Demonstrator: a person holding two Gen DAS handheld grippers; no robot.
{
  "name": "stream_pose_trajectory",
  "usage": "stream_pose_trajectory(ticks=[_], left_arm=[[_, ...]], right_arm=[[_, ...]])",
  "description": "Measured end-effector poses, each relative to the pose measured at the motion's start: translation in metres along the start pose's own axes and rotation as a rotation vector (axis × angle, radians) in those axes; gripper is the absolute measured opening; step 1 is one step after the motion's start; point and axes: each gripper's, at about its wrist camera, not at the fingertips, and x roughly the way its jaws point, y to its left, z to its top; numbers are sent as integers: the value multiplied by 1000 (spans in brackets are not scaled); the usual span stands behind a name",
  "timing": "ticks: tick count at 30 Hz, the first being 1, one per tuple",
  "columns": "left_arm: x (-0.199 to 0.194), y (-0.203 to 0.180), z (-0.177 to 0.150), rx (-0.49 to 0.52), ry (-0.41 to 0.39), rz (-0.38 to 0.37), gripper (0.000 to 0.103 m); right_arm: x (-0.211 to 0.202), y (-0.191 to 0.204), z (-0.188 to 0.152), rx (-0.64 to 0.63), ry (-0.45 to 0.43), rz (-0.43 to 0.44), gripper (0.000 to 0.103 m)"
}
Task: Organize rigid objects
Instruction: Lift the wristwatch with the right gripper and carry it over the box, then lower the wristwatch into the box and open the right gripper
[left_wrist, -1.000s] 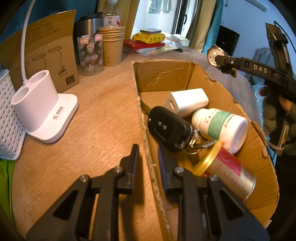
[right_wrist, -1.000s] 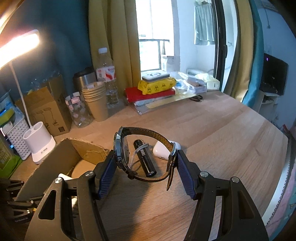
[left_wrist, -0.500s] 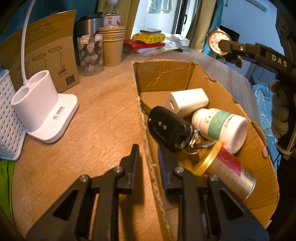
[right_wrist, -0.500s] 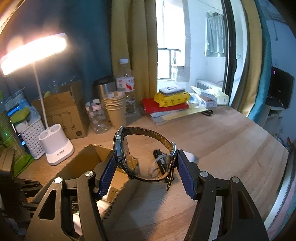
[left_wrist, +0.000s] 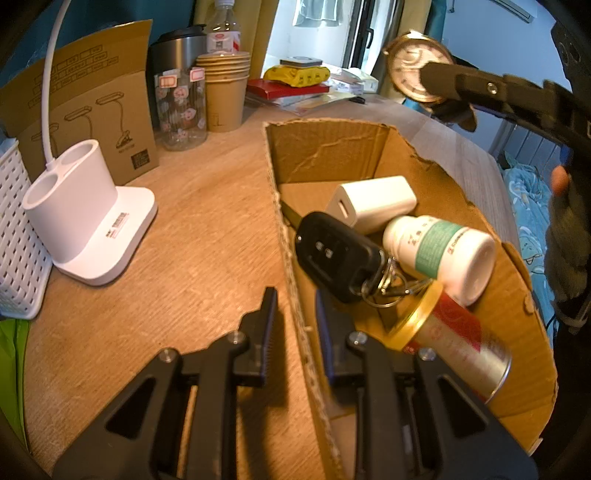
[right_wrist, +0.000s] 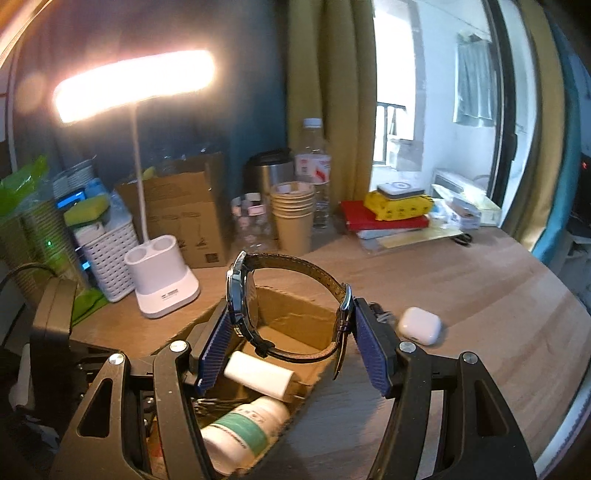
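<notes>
My right gripper (right_wrist: 291, 347) is shut on a wristwatch (right_wrist: 243, 295) with a dark leather strap, held in the air over the open cardboard box (right_wrist: 291, 314). The watch's gold face (left_wrist: 413, 70) shows above the box's far right in the left wrist view. My left gripper (left_wrist: 293, 325) is shut on the box's near left wall (left_wrist: 291, 280). Inside the box lie a white charger (left_wrist: 373, 203), a black car key (left_wrist: 336, 254), a white pill bottle (left_wrist: 439, 251) and a red can (left_wrist: 454, 343).
A white earbud case (right_wrist: 419, 325) and a dark object half hidden behind my right finger lie on the wooden table right of the box. A white lamp base (left_wrist: 85, 218), white basket (left_wrist: 14, 229), cardboard package (left_wrist: 88, 99), jar, paper cups (left_wrist: 225, 92) and books stand behind.
My right gripper has carried the watch up and left from above the table to above the box. The left gripper and the box have not moved.
</notes>
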Motion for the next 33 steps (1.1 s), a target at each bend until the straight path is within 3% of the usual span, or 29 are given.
stream_pose_trajectory(ticks=[33], left_arm=[[0,0,0,-1,0,-1,22]], right_arm=[[62,11,1,-76,131,68,67]])
